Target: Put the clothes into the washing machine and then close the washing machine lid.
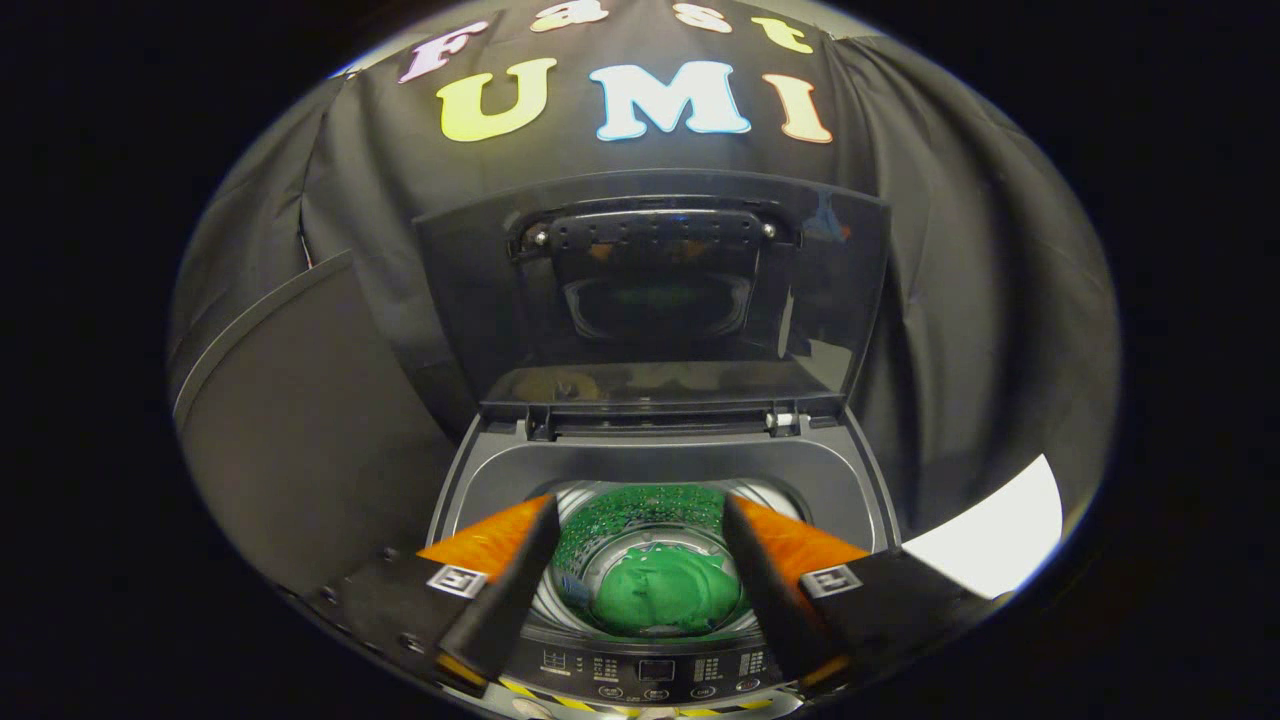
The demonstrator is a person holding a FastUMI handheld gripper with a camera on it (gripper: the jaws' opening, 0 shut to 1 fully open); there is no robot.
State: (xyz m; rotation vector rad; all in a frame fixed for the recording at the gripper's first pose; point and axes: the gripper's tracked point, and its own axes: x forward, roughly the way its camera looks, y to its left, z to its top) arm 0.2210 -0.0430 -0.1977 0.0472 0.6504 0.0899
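The washing machine (660, 470) (lid (650, 290) upright) holds green clothes (665, 590) in its drum.

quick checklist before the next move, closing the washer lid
1. Green clothes lying in the drum: ok.
2. Nothing draped over the drum's rim: ok, as far as visible.
3. Hand-held gripper empty, fingers apart above the drum: ok.
4. Lid shut: not ok, it stands upright, open.
5. Path to the lid's top edge free: ok.
6. Hinges sound: cannot tell.
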